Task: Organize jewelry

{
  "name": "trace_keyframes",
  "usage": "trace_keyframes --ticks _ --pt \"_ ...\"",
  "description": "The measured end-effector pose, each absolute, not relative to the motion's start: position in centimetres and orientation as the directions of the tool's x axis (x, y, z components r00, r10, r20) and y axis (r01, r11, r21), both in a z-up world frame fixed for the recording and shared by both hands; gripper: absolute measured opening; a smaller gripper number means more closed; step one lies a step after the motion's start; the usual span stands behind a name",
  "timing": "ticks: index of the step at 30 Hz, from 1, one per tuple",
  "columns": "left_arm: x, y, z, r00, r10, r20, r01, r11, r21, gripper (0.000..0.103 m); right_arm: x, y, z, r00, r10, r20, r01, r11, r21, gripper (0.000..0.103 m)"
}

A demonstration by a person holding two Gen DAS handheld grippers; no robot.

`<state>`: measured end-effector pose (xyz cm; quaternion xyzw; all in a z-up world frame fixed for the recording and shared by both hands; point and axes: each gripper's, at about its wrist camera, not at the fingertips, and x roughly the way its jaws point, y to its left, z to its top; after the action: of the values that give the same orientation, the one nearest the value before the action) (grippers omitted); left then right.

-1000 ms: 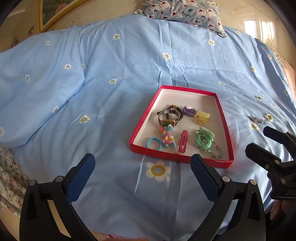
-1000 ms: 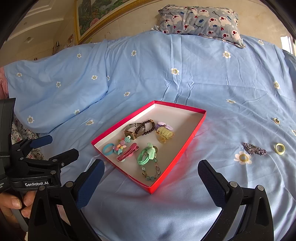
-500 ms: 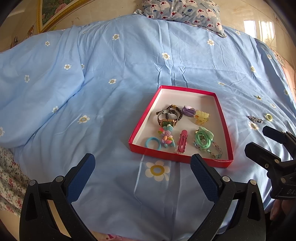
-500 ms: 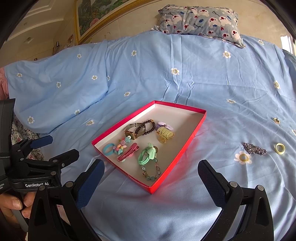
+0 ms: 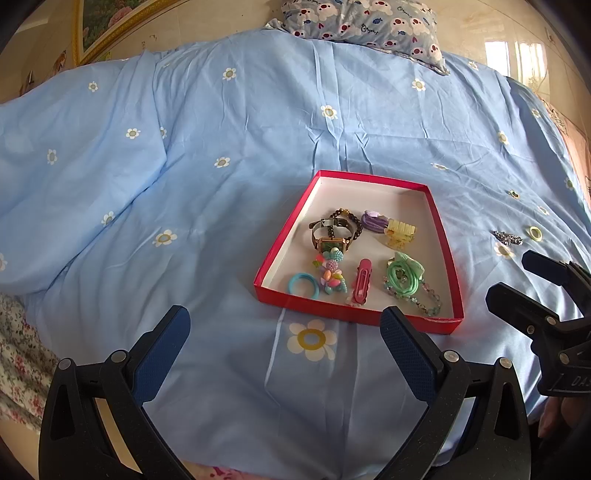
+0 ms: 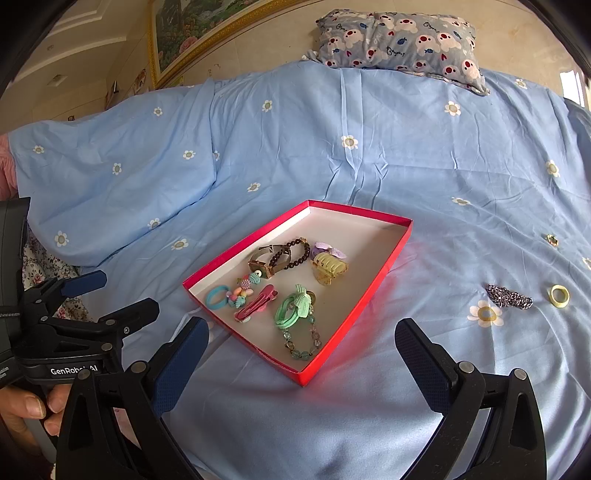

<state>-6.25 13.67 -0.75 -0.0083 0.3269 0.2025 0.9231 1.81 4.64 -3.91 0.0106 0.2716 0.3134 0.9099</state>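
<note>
Both tools gape empty — short of the red tray.

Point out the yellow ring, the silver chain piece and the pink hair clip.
yellow ring (image 6: pixel 558 295), right wrist view, on its band, lying on the bedsheet.
silver chain piece (image 6: pixel 509 296), right wrist view, its middle.
pink hair clip (image 5: pixel 362 281), left wrist view, mid-body, inside the red box.

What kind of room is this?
Most likely a bedroom. A blue flowered quilt covers what looks like a bed, a patterned pillow lies at its far end, and a framed picture hangs on the wall behind.
</note>
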Motion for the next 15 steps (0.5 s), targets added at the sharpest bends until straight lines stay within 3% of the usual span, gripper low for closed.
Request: trace_keyframes --ticks 15 --pt "-5.98 13.30 -0.95 0.705 0.361 -0.610 -0.373 0.921 0.114 0.103 1.95 4.62 -3.94 0.653 0.579 -0.489 -0.564 0.802 0.196 0.102"
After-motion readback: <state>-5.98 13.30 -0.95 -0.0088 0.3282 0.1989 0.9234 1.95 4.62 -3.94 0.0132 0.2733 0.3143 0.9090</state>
